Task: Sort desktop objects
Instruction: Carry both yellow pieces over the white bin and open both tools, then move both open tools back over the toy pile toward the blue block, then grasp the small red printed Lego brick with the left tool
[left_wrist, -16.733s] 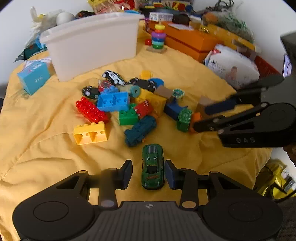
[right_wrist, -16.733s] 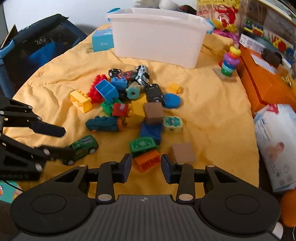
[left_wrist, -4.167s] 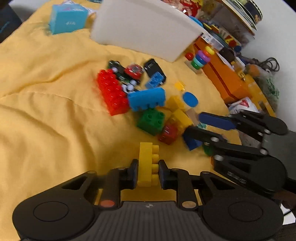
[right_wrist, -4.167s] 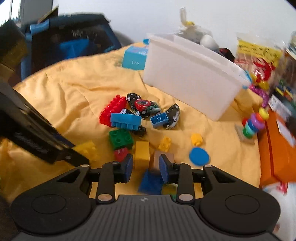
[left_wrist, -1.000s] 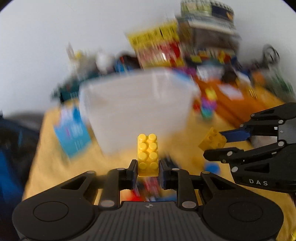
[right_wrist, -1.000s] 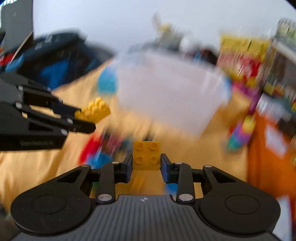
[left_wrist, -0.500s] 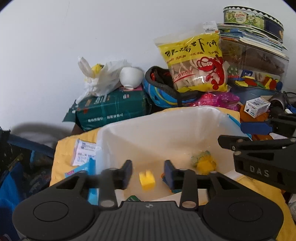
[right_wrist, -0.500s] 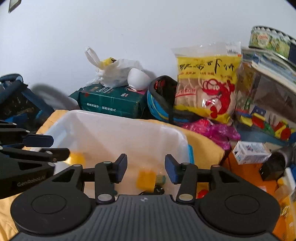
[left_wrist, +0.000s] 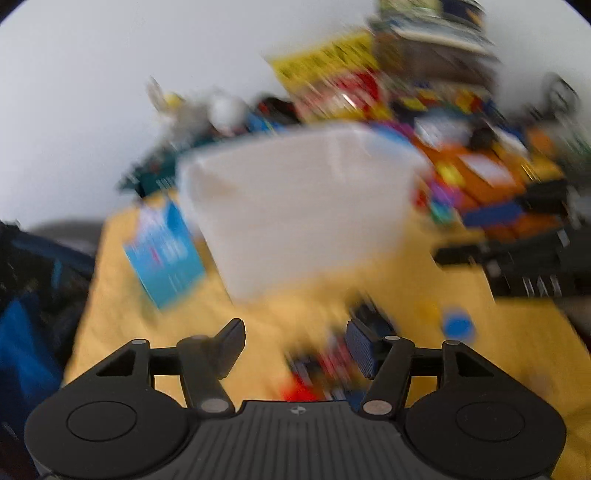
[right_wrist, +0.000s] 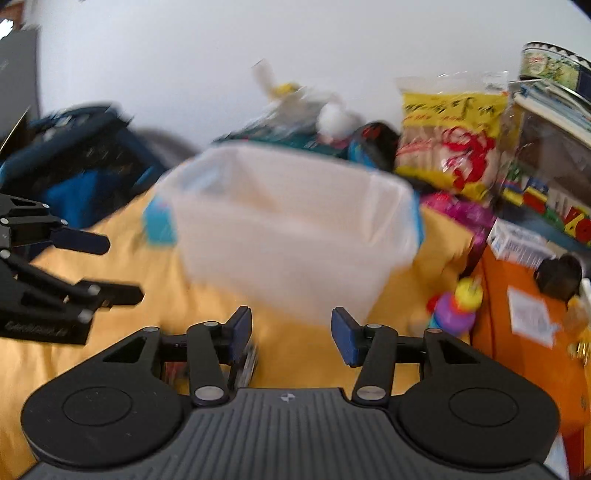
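Both views are motion-blurred. The white plastic bin (left_wrist: 303, 206) stands on the yellow cloth (left_wrist: 122, 314) ahead; it also shows in the right wrist view (right_wrist: 291, 236). My left gripper (left_wrist: 295, 347) is open and empty, above a blurred heap of toy blocks and cars (left_wrist: 332, 365). A blue disc (left_wrist: 457, 326) lies to its right. My right gripper (right_wrist: 291, 334) is open and empty in front of the bin. Each gripper shows in the other's view, the right one (left_wrist: 517, 240) and the left one (right_wrist: 66, 273), both open.
A light blue box (left_wrist: 166, 254) lies left of the bin. A stacking-ring toy (right_wrist: 456, 306), an orange box (right_wrist: 532, 325) and a yellow snack bag (right_wrist: 450, 144) crowd the right and back. A dark blue bag (right_wrist: 74, 166) sits at the left edge.
Both grippers were over the bin with their yellow bricks dropping into it. Now both have pulled back and down from the bin, open and empty.
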